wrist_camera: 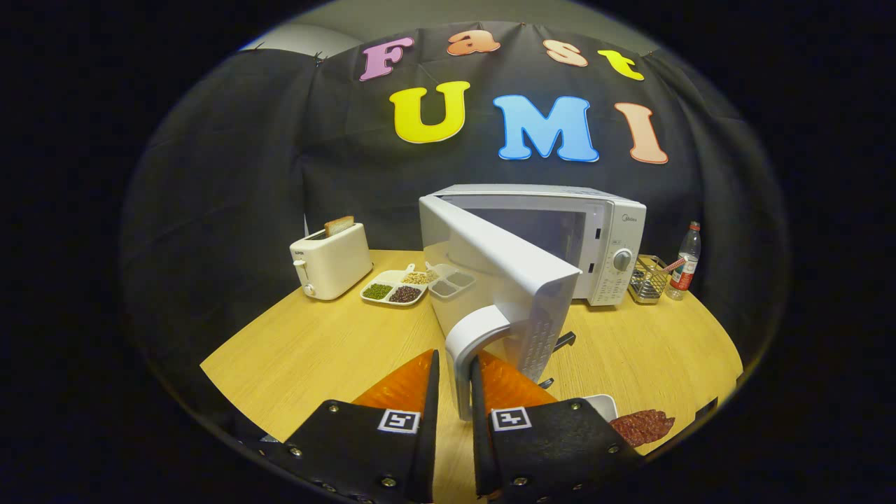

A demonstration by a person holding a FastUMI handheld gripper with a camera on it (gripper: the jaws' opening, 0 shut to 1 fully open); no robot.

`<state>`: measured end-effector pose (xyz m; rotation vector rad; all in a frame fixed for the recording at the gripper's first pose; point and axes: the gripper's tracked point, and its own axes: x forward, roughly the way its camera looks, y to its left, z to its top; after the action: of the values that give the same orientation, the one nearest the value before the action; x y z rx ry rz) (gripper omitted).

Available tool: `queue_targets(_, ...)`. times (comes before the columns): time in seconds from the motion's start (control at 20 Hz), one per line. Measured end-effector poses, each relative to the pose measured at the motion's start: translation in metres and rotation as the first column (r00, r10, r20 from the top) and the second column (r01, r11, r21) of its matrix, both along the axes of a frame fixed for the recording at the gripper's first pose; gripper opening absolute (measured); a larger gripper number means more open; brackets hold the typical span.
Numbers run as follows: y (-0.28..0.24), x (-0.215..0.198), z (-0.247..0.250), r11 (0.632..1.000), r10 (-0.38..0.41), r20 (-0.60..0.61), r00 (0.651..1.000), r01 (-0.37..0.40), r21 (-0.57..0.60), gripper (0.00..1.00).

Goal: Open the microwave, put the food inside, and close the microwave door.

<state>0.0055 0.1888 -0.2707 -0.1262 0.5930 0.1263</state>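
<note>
Both fingers of the gripper [455, 392] clamp the door handle [465, 350] of the half-open microwave [602, 231]; a jerky pull could slip them off, while the food [644, 425] waits at four o'clock.

Tool-mounted view, close behind door handle [470, 350]

A staged kitchen booth: microwave [560, 238] and toaster [331, 260] on a wooden table [315, 350] before black cloth.
</note>
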Motion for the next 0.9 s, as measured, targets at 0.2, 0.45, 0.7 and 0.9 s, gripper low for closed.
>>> queue_targets(0.2, 0.019, -0.005, -0.006, 1.000, 0.011, -0.001, 1.000, -0.011, -0.003, 0.23)
queue_targets(0.45, 0.042, -0.013, -0.008, 0.999, 0.037, 0.004, 0.999, -0.037, -0.034, 0.23)
queue_targets(0.7, 0.060, -0.022, -0.010, 0.997, 0.069, -0.010, 0.998, -0.069, -0.020, 0.23)
queue_targets(0.9, 0.095, -0.043, -0.008, 0.977, 0.204, -0.028, 0.978, -0.202, 0.064, 0.25)
